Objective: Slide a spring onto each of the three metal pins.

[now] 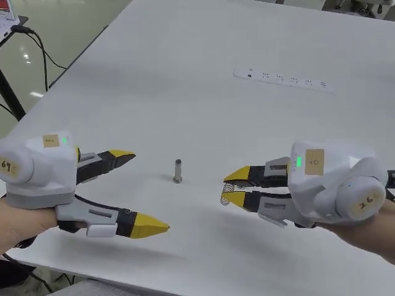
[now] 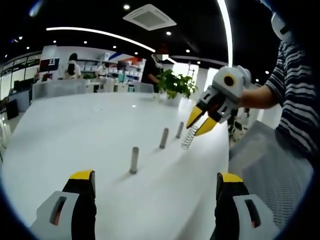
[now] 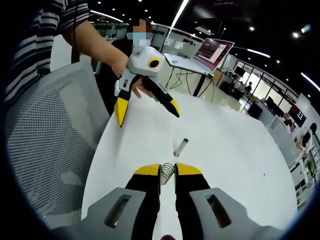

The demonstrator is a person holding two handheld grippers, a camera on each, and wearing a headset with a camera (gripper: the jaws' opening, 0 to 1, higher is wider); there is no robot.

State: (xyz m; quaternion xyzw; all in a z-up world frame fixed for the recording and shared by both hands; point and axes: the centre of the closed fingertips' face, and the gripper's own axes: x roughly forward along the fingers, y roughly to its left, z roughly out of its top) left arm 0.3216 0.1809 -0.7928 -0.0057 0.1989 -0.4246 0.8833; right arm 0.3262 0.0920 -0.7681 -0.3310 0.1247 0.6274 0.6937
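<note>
Here, pin upright, spring in right hand-held gripper, axis seemingly along jaws.

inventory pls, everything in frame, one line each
pins: 3, grey metal, upright in a row on the table, all bare
spring: 1, silver, between the right gripper's jaws
table: 1, white
power strip: 1, white, far side of the table
cable: 1, black, off the table's left edge
laptop: 1, open, on a separate surface beyond the table
plant: 1, green, past the table's end
chair: 1, grey mesh, beside the table
left gripper: 1, white with yellow tips, open, left of the pins
right gripper: 1, same colours, shut on the spring
</note>
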